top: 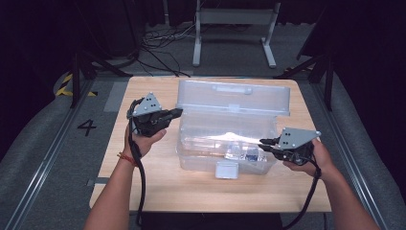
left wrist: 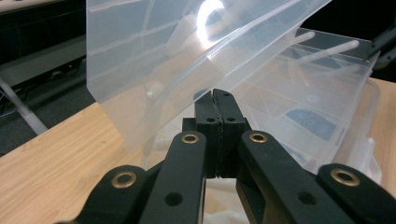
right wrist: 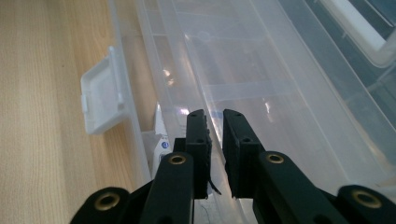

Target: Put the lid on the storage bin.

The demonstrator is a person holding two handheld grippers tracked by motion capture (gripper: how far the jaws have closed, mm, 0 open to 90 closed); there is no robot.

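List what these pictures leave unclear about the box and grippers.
- Contents of the box: high view, glare and clear plastic blur a small blue-white item.
- Right gripper: right gripper view, unclear whether it touches the box wall.
- Left gripper: left gripper view, jaws together; contact with the lid unclear.

The clear, colourless plastic storage box (top: 225, 143) with its translucent lid (top: 233, 96) sits on the pale wood-grain tabletop (top: 191, 191). Each black hand-held gripper (top: 177, 113) carries brass-coloured rivets and a grey plate. The floor (top: 48, 158) is grey.
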